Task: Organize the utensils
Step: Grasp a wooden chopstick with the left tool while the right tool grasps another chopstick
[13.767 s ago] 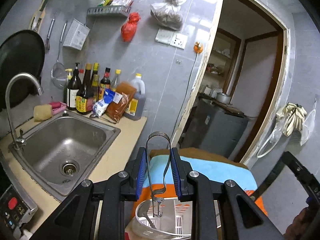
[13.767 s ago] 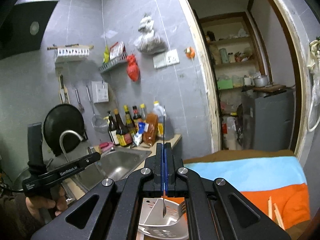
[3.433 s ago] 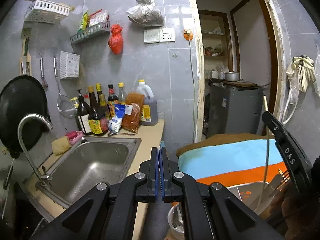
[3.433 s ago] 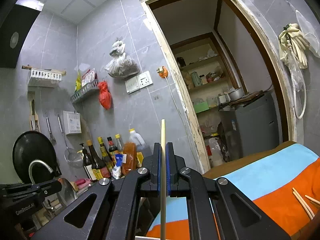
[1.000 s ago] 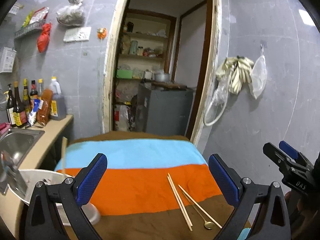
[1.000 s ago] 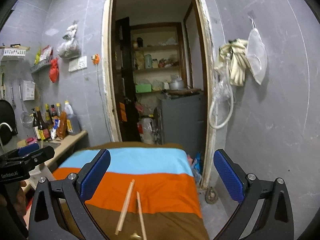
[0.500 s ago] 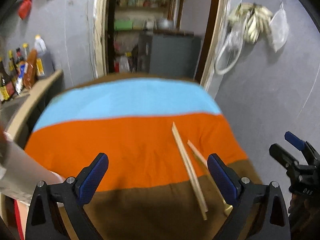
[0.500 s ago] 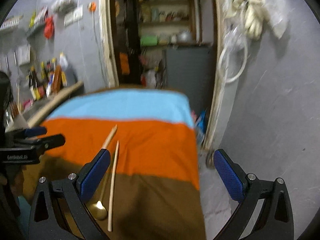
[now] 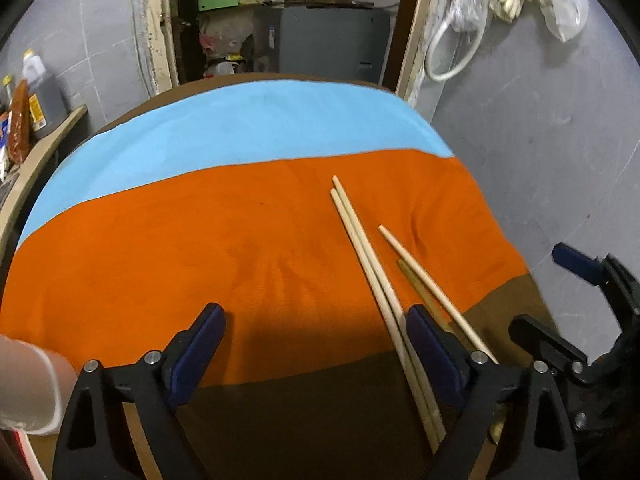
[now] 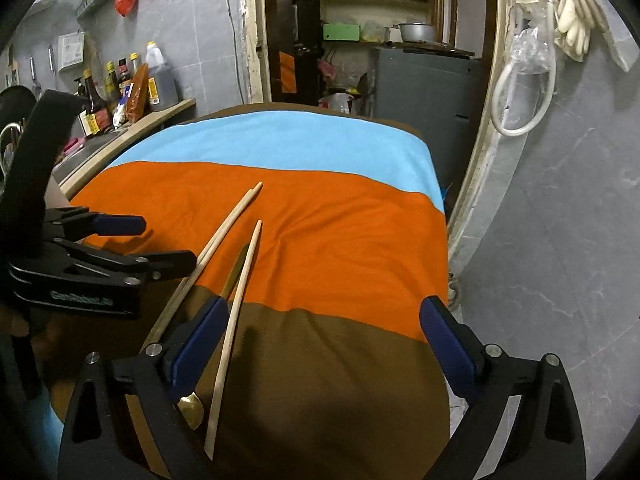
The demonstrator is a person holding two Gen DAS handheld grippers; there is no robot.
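Three wooden chopsticks lie on the striped cloth: a touching pair and a single one, also seen in the right wrist view as the pair and the single. A gold spoon lies between them, its bowl near me. My left gripper is open and empty just above the cloth, left of the chopsticks. My right gripper is open and empty, right of the chopsticks. Each gripper shows in the other's view, left, right.
The table is covered by a blue, orange and brown cloth. A white container's edge stands at the left. A counter with bottles is far left. A doorway with a grey cabinet is behind; a grey wall is right.
Both grippers have tilted down and dropped closer to the cloth, toward the chopsticks and spoon. Both stay wide open and empty.
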